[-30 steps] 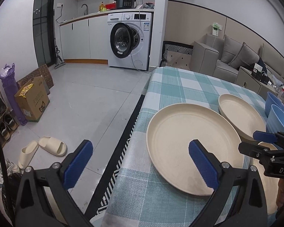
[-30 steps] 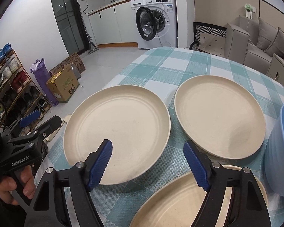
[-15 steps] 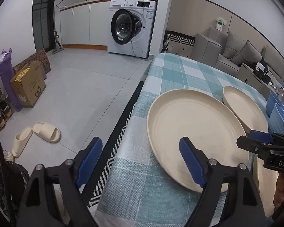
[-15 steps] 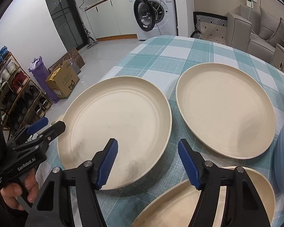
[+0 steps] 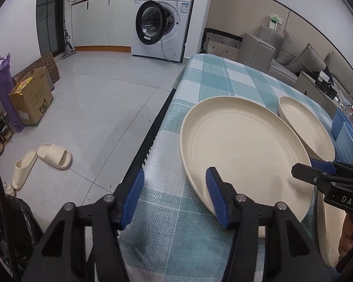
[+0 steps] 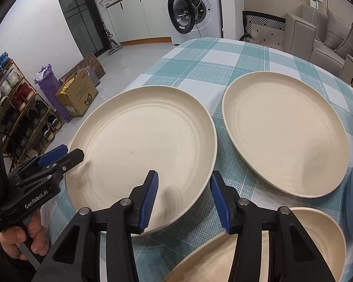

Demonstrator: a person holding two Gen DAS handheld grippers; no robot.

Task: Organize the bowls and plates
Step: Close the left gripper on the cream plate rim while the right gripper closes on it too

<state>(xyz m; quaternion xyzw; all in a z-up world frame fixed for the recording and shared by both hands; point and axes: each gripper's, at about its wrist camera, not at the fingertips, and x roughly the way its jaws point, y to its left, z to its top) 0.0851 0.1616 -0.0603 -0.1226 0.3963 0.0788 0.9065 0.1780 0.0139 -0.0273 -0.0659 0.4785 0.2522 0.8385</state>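
Three cream plates lie on the teal checked tablecloth [image 6: 223,54]. The nearest-left plate [image 6: 143,145] also shows in the left wrist view [image 5: 242,150]. A second plate [image 6: 284,131] lies to its right and a third [image 6: 270,253] under my right gripper. My right gripper [image 6: 183,199] is open, its fingers either side of the first plate's near rim. My left gripper [image 5: 174,196] is open, its fingers either side of that plate's left rim. Blue bowls [image 5: 348,138] stand at the far right.
The table's left edge [image 5: 162,127] drops to a tiled floor with slippers [image 5: 54,157], a cardboard box [image 5: 30,98] and a shoe rack [image 6: 16,108]. A washing machine [image 5: 162,21] and a grey sofa [image 5: 294,58] stand behind.
Both grippers have narrowed their opening and moved in towards the left plate's rim, the left from the table edge, the right from the near side.
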